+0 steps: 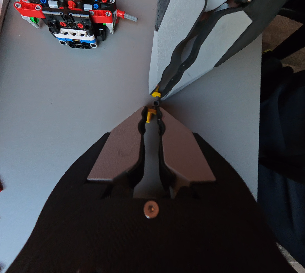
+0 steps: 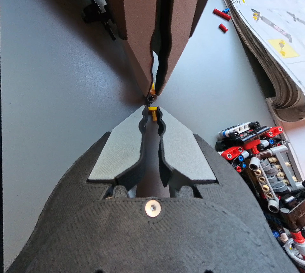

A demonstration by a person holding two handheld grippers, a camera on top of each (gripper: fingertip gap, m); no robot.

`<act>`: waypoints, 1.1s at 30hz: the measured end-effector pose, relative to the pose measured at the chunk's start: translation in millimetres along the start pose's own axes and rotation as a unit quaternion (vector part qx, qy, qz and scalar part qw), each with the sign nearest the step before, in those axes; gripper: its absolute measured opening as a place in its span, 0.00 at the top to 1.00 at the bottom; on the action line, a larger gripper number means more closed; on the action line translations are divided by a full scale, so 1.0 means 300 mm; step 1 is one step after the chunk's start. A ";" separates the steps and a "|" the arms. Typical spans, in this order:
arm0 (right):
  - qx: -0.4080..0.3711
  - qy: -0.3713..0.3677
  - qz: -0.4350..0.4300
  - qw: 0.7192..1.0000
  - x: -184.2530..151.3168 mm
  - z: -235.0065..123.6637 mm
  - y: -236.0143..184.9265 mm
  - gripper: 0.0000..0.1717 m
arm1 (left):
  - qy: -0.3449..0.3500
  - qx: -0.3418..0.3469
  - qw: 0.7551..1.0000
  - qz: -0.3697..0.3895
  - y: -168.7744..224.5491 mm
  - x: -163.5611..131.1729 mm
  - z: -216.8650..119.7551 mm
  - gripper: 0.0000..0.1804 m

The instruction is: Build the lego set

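Nearest the lens, the left gripper (image 1: 151,113), with brown-faced fingers, is clamped on a small yellow plastic pin (image 1: 149,115) whose stem lies back between its wavy black pads. Tip to tip opposite it, the right gripper (image 2: 152,111), with grey-faced fingers, is clamped on a second small yellow plastic pin (image 2: 153,112) in the same way. Between the 2 pin heads sits a small dark grey plastic connector with a round hole (image 1: 156,103), joined in line with both pins, just above the plain grey desk (image 1: 66,99). Farther off on the desk stand a red, black and white plastic brick vehicle model (image 1: 71,15), a thick open instruction booklet (image 2: 272,37) and 3 loose red plastic pieces (image 2: 222,14).
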State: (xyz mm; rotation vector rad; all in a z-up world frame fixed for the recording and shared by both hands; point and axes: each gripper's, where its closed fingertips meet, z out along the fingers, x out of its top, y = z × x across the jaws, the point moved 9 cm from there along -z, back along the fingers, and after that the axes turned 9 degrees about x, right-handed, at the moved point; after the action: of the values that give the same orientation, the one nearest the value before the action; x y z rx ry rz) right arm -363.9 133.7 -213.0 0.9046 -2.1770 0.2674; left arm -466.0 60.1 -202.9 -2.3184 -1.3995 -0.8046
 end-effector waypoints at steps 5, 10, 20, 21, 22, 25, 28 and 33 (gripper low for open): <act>0.011 0.003 0.009 1.000 -0.001 0.002 0.007 0.95 | -0.003 -0.001 1.000 0.010 0.005 0.007 0.004 0.96; 0.008 0.003 0.009 1.000 0.000 0.002 0.007 0.95 | -0.014 -0.018 1.000 0.003 0.006 0.021 0.009 0.99; 0.038 0.037 0.022 0.998 -0.020 -0.037 0.024 0.92 | 0.019 -0.040 0.999 0.004 -0.012 0.007 0.014 0.99; 0.043 0.045 0.028 0.998 -0.027 -0.049 0.031 0.92 | 0.020 -0.041 0.999 0.008 -0.013 0.008 0.015 0.99; 0.049 0.052 0.037 0.997 -0.032 -0.058 0.039 0.92 | 0.021 -0.043 0.999 0.014 -0.014 0.008 0.015 0.99; 0.073 0.052 0.047 0.995 -0.034 -0.057 0.051 0.97 | 0.027 -0.048 0.998 0.028 -0.015 0.008 0.017 0.99; 0.058 0.035 0.018 0.998 -0.032 -0.044 0.047 1.00 | 0.031 -0.054 0.997 0.039 -0.017 0.008 0.018 0.99; 0.072 0.031 0.007 0.997 -0.029 -0.036 0.052 1.00 | 0.033 -0.060 0.996 0.056 -0.018 0.011 0.021 0.99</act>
State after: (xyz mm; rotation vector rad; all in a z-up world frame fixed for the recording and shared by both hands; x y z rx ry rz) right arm -364.3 154.3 -210.2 0.9477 -2.1287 0.4587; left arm -467.5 68.4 -206.0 -2.4100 -1.2131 -0.9463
